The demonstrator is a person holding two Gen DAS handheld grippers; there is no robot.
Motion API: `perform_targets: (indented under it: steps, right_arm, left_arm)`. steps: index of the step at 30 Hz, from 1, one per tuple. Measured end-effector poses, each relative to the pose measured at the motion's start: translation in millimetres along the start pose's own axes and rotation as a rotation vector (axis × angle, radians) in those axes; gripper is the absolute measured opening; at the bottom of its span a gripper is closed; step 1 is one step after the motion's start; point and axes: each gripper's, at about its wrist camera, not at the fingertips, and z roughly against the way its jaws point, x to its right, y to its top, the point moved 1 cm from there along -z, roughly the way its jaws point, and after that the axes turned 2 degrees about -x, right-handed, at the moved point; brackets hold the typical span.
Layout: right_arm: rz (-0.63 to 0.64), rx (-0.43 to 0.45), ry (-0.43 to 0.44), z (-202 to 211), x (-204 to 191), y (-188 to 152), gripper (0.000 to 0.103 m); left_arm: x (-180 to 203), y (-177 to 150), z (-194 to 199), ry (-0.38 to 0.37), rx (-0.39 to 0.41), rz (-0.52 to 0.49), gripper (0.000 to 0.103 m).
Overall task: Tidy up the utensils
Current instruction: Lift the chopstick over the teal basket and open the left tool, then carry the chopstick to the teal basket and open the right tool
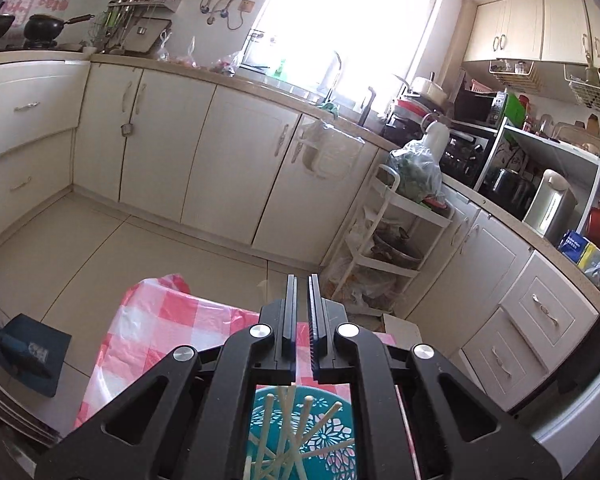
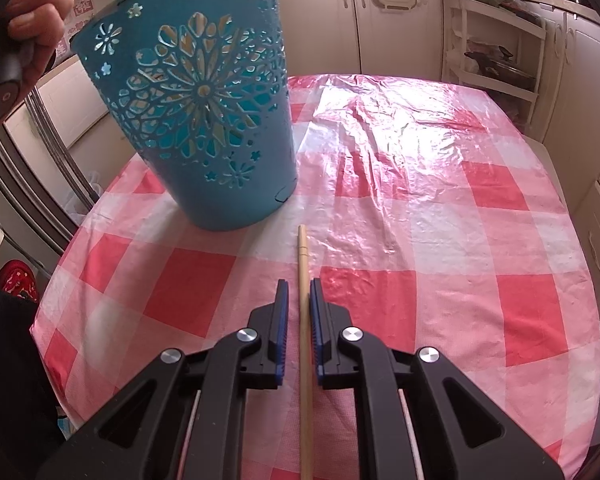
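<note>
Clearly the risk sits with the wooden chopstick [image 2: 305,320] that the right gripper [image 2: 299,292] pinches between its jaws: only a thin round stick is held between the blue pads, its far tip just short of the base of the teal cut-out basket [image 2: 188,92]. If the grip is loose or off the stick's middle, the chopstick may swivel or slide out when it is lifted toward the basket. That basket stands on the checked pink cloth of the bench [image 2: 440,216], and its rim looks high and narrow from here; a tip that catches one of the flower cut-outs could tip it or jam. The left gripper [image 1: 302,292], jaws pressed together with nothing visibly between them, hangs above the basket, where several chopsticks [image 1: 288,436] already lean crosswise. Those crossed sticks could block a new one from dropping in, and the two grippers may collide over the basket's rim
</note>
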Motion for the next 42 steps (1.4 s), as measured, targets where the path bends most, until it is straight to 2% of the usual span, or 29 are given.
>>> perform_targets:
  steps: [6, 8, 10, 11, 12, 13, 17, 22, 24, 27, 31, 34, 38, 40, 42]
  right_arm:
    - [0.031, 0.003, -0.016, 0, -4, -1, 0.012]
    - [0.054, 0.009, -0.032, 0, -8, -2, 0.012]
    - [0.063, 0.014, -0.046, 1, -9, -3, 0.008]
    - [0.054, 0.012, -0.043, 1, -7, -4, 0.006]
    - [0.031, 0.006, -0.024, 2, -4, -3, 0.006]
    - [-0.009, -0.003, 0.004, 4, 2, -3, 0.006]
    - [-0.116, 0.014, 0.097, 24, 19, -2, 0.006]
    - [-0.192, 0.101, 0.242, 70, 23, 12, 0.006]
    - [-0.208, 0.148, 0.305, 92, 21, 23, 0.006]
    - [-0.223, 0.223, 0.389, 124, 14, 50, 0.006]
    - [-0.224, 0.346, 0.478, 152, -1, 105, 0.006]
    - [-0.200, 0.454, 0.472, 156, -21, 146, 0.006]
    - [-0.192, 0.557, 0.364, 129, -38, 189, 0.006]
    - [-0.183, 0.576, 0.291, 109, -43, 197, 0.006]
    - [-0.175, 0.550, 0.237, 88, -45, 198, 0.006]
  left_arm:
    - [-5, -24, -1, 0.034, -0.089, -0.063, 0.005]
    - [-11, -28, 9, 0.047, -0.090, -0.072, 0.010]
    - [-22, -29, 30, 0.068, -0.060, -0.062, 0.025]
    - [-30, -30, 43, 0.089, -0.033, -0.048, 0.041]
    - [-38, -32, 54, 0.112, -0.010, -0.033, 0.052]
    - [-46, -33, 62, 0.126, 0.003, -0.020, 0.054]
    - [-87, -50, 79, 0.177, -0.015, 0.035, 0.055]
    - [-135, -80, 74, 0.246, -0.090, 0.143, 0.055]
    - [-147, -85, 69, 0.240, -0.121, 0.200, 0.055]
    - [-151, -86, 69, 0.243, -0.115, 0.203, 0.055]
    - [-145, -89, 67, 0.242, -0.116, 0.176, 0.055]
    - [-133, -92, 64, 0.253, -0.118, 0.135, 0.056]
    - [-120, -92, 63, 0.270, -0.105, 0.073, 0.062]
    - [-117, -92, 63, 0.271, -0.102, 0.054, 0.064]
    - [-114, -91, 63, 0.270, -0.100, 0.041, 0.068]
